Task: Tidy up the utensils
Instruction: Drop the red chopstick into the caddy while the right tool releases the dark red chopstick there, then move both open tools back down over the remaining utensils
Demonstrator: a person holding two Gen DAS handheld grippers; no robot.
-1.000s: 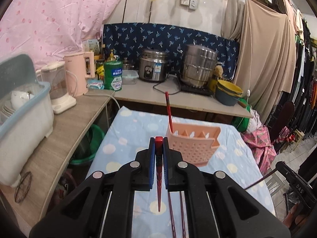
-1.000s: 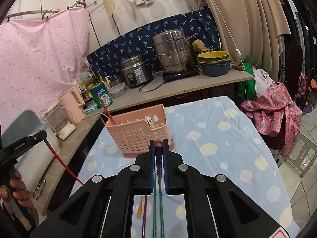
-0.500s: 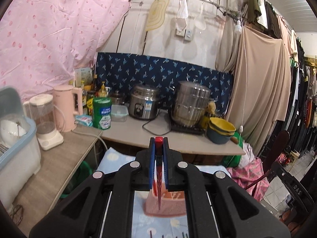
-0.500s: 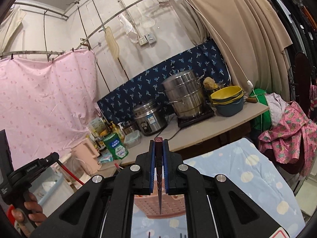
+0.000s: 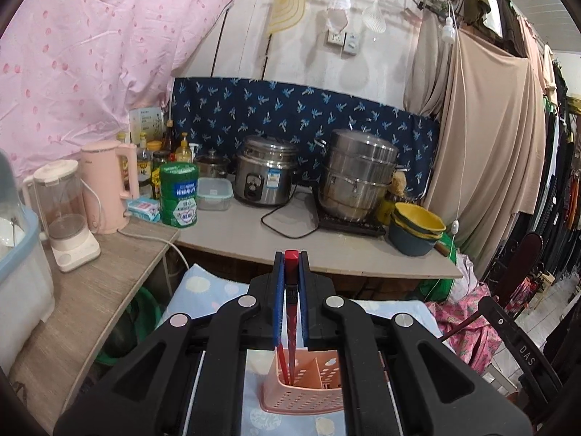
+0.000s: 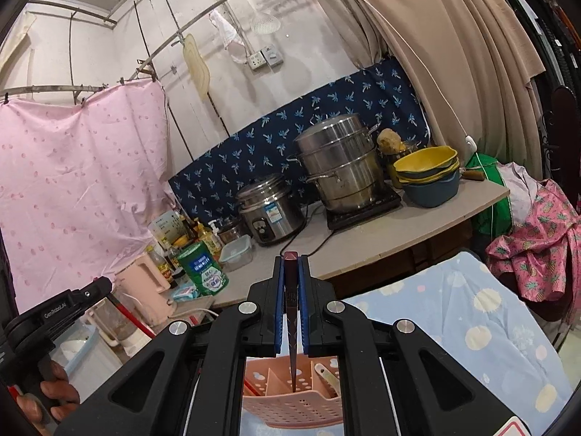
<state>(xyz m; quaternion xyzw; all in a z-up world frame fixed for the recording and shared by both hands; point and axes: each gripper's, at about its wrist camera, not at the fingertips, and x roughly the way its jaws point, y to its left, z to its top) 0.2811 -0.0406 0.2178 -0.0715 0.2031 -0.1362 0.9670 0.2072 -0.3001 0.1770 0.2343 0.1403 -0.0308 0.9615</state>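
My left gripper [image 5: 290, 269] is shut on a red chopstick [image 5: 290, 327] that hangs tip-down over the left compartment of the pink slotted basket [image 5: 308, 396]. Another red chopstick [image 5: 281, 361] stands in that compartment. My right gripper [image 6: 291, 272] is shut on a dark maroon chopstick [image 6: 292, 356], its tip just inside a middle compartment of the basket [image 6: 294, 408]. A pale spoon handle [image 6: 326, 374] leans in the compartment to the right. In the right wrist view the left gripper [image 6: 94, 290] shows at the far left, carried by a hand [image 6: 54, 399].
The basket stands on a table with a blue dotted cloth [image 6: 472, 312]. Behind runs a counter [image 5: 254, 239] with a rice cooker [image 5: 267, 170], steamer pot [image 5: 357, 174], stacked bowls [image 5: 417, 229], green tin [image 5: 179, 196], kettle [image 5: 107, 187] and blender [image 5: 63, 214]. Clothes hang at right.
Both grippers rose and advanced with their chopsticks. The basket went from ahead of the fingers to beneath them. The chopsticks lying on the cloth dropped out of sight.
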